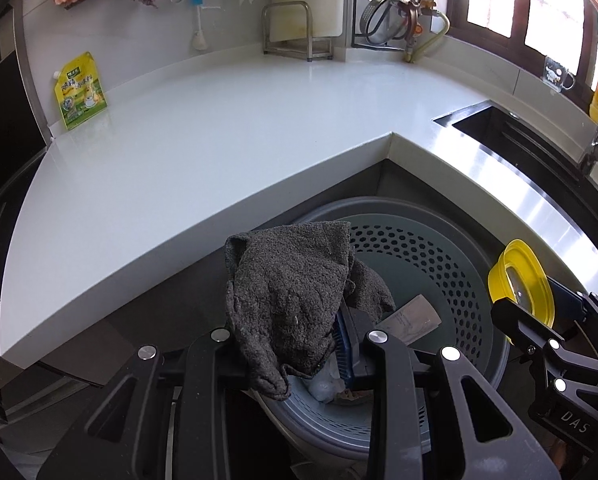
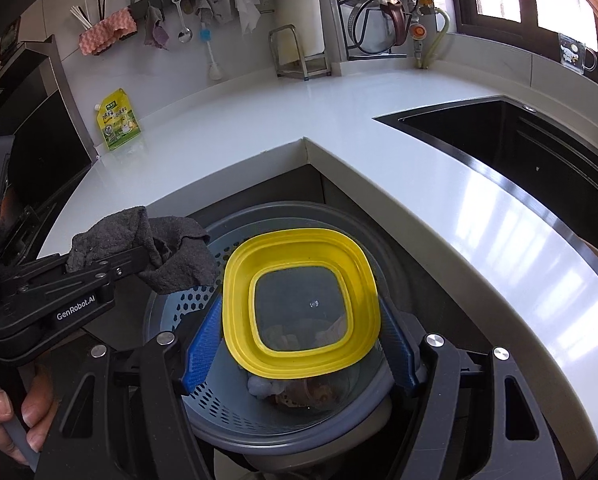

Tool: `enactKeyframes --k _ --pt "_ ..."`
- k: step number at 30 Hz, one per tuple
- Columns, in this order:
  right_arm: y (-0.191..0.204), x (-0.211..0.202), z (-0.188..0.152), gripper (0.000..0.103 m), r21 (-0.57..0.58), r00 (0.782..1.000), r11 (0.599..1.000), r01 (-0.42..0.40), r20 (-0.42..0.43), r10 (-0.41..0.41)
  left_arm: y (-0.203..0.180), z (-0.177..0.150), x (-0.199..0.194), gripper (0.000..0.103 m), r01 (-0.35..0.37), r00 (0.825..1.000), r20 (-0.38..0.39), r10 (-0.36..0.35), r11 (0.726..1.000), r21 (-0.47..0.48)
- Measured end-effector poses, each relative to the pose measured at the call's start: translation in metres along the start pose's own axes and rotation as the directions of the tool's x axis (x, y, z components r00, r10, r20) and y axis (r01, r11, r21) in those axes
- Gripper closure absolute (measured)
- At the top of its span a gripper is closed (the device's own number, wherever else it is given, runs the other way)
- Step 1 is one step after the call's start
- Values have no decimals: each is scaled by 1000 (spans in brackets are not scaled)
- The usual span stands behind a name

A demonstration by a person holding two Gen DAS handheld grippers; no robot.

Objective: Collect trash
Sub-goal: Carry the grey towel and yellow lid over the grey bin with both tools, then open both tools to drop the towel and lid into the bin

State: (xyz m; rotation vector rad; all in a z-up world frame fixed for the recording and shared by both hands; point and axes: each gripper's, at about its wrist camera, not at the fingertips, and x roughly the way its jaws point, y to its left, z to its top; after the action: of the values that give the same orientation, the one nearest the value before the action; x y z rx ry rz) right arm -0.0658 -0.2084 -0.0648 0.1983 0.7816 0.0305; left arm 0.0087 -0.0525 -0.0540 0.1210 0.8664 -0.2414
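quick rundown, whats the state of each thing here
left gripper: shut on grey rag
grey rag: held over bin, drooping
right gripper: shut on yellow lid
yellow lid: held over bin
bin: open, trash inside
yellow pouch: upright on counter, against wall

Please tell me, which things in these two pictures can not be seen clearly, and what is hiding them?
- Contents of the grey bin: right wrist view, mostly covered by the yellow lid in the right gripper.
- Left gripper fingers: left wrist view, the left one hidden by the dark cloth.
- Paper slip print: left wrist view, too small.
- Sink bottom: right wrist view, too dark.
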Motion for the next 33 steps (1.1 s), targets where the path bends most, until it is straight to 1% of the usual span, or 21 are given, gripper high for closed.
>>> enactKeyframes --k 3,13,23,25,26,27,28,29,33 --pt "2 5 -2 35 -14 1000 1000 18 -6 -18 -1 -4 4 73 4 1000 -11 -4 1000 1" --pt "9 17 -6 35 -26 999 999 37 -21 -37 2 -10 15 73 7 999 -42 -8 1000 -11" --pt "8 17 -7 34 -28 999 999 41 -13 -42 5 -10 15 71 10 999 -42 -11 1000 -26" --pt "6 15 -7 32 -17 999 999 37 -4 -37 5 -11 13 65 11 999 -40 -12 1000 -27" --pt "5 14 -6 27 -11 999 999 37 1 -37 6 -11 12 56 10 999 -37 -11 1000 -30" --pt "4 13 -6 23 -4 999 999 39 6 -39 6 -11 11 48 7 1000 -30 -8 999 -32" --pt "3 11 -5 23 -1 999 999 38 12 -38 6 -11 10 45 5 1000 -23 -6 999 -32" --pt "3 10 -5 23 1 999 999 39 17 -39 6 -10 8 43 2 1000 -15 -3 999 -33" --pt "2 8 -5 23 3 999 999 43 24 -43 5 -10 5 42 -4 1000 -5 4 1000 -30"
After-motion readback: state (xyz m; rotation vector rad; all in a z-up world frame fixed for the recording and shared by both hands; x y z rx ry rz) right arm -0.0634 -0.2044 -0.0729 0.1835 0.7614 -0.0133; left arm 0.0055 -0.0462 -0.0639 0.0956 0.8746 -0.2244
